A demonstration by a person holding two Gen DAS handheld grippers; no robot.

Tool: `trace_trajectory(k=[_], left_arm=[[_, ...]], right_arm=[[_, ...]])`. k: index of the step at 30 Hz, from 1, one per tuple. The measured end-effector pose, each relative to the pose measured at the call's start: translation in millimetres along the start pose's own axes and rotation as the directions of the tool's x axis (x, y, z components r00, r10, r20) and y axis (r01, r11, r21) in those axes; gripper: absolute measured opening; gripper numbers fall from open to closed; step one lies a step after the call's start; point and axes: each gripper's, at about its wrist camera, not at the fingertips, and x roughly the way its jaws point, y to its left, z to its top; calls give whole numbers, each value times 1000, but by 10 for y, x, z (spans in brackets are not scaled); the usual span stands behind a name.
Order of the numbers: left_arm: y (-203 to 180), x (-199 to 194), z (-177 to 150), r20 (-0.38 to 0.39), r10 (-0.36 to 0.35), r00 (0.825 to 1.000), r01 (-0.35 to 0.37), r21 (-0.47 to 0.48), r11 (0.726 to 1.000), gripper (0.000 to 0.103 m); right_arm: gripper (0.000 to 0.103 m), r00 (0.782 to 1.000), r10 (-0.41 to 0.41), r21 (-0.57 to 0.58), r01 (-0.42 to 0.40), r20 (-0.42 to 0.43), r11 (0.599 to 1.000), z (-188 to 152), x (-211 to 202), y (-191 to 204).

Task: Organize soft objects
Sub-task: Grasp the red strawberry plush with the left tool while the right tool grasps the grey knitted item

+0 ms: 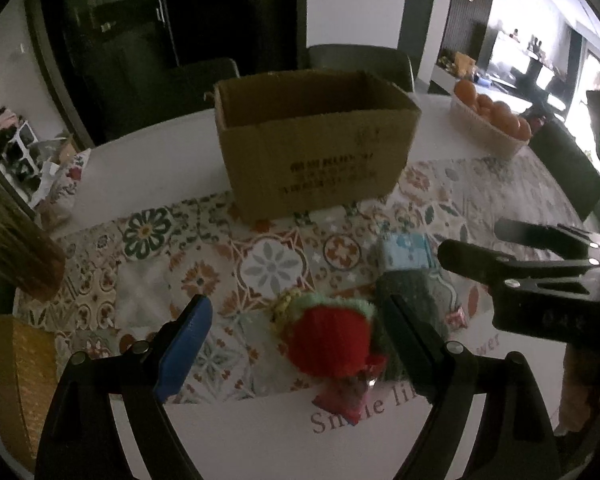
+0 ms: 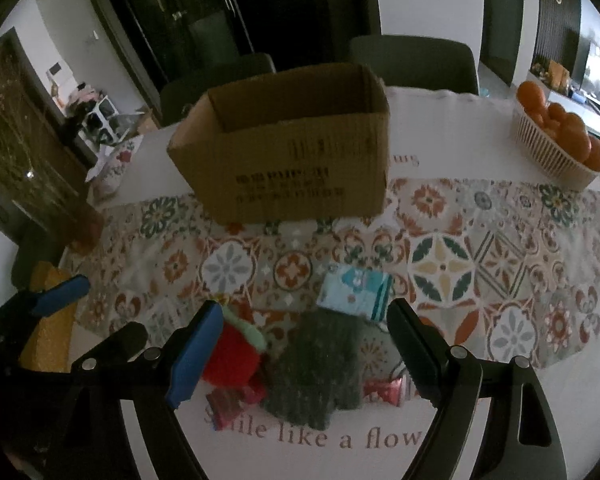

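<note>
Item: soft pile on bench (image 2: 460,128), at 6 o'clock from cardboard box (image 2: 292,152). Contents: red plush (image 1: 328,340), grey knit cloth (image 2: 316,364), blue patterned packet (image 2: 356,288), all touching. Left gripper (image 1: 296,344) jaws apart, astride red plush; right gripper (image 2: 304,352) jaws apart, over grey cloth, nothing held. Risk: both closing together likely snags neighbouring pieces or collides; box is empty-looking.

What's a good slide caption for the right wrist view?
Open right gripper poised over a grey knitted glove and red plush toy, cardboard box waiting behind.
</note>
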Motion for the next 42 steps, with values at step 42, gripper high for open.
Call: trace_trajectory(k=[42], left_arm=[[18, 1165, -390, -185, -183, 966, 180, -32, 983, 87]], right_arm=[[85, 967, -14, 85, 37, -256, 996, -426, 1259, -314]])
